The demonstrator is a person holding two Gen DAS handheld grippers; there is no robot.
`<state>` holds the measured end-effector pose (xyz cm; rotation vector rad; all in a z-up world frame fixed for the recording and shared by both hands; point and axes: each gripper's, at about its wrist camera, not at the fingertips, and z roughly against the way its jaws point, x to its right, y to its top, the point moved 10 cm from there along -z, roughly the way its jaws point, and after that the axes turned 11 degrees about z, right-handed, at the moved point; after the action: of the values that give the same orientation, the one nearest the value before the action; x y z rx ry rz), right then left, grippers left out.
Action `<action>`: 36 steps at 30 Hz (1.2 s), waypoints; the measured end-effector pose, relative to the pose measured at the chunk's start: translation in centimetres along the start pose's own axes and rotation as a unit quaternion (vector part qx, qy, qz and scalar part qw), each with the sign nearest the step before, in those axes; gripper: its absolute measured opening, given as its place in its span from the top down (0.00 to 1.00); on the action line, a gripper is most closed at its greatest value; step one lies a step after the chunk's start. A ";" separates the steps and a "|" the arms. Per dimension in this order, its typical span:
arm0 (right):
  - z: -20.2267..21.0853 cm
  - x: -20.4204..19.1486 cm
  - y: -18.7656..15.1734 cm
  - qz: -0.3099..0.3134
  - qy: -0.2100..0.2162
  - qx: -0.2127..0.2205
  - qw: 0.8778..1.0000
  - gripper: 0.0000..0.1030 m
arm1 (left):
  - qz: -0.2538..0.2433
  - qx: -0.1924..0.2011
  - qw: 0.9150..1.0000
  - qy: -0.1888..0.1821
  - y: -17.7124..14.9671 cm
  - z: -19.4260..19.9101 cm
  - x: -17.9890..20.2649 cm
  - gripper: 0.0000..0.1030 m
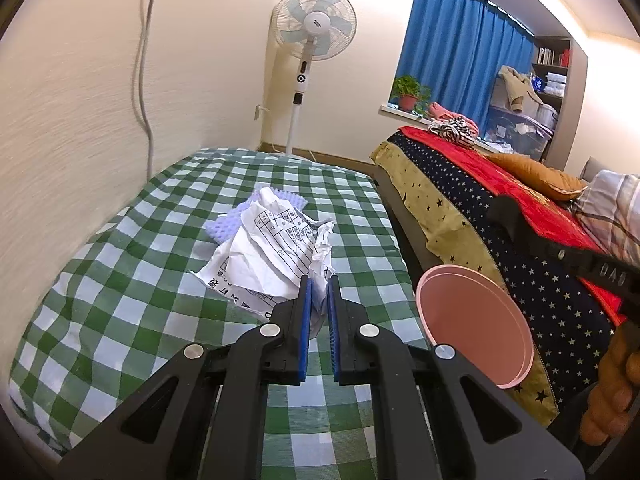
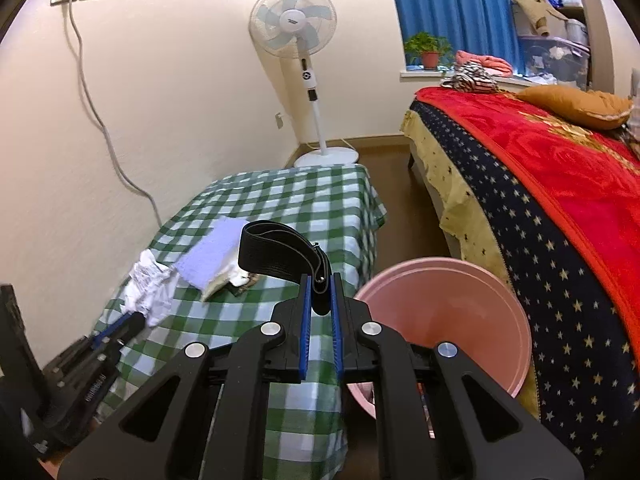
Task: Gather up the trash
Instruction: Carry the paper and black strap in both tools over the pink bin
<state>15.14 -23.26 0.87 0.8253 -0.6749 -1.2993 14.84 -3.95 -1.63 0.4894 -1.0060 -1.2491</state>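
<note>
left wrist view: a green checked cloth (image 1: 120, 280) is spread over a low table beside a bed with a red blanket (image 1: 500, 184), and a white standing fan (image 1: 314, 26) is seen at the far wall. a pink bin (image 1: 476, 320) is set on the floor between table and bed. on the cloth, a crumpled printed paper (image 1: 268, 256) is pinched at its near edge by the left gripper (image 1: 319, 292), jaws clenched on it, with a lilac foam sheet (image 1: 224, 226) lying just behind. in the right wrist view, a black elastic band (image 2: 276, 256) is gripped between the narrowed jaws of the right gripper (image 2: 320, 292), held up over the cloth, just left of the bin.
</note>
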 end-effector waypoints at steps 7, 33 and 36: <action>-0.1 2.7 -1.4 -0.033 -0.020 0.000 0.999 0.91 | -0.010 -0.006 1.000 -0.003 -0.6 -0.7 0.9 0.92; 0.5 9.4 -2.1 -0.078 -0.085 0.006 0.993 0.91 | -0.050 -0.022 0.996 -0.066 -2.7 -2.9 7.6 0.92; 0.6 10.1 -2.2 -0.083 -0.093 0.006 0.992 0.91 | -0.050 -0.027 0.995 -0.076 -2.9 -3.3 8.4 0.92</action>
<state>15.05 -33.44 -0.87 0.7888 -0.7734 -1.5378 15.95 -13.31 -2.59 0.4115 -1.0828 -1.4171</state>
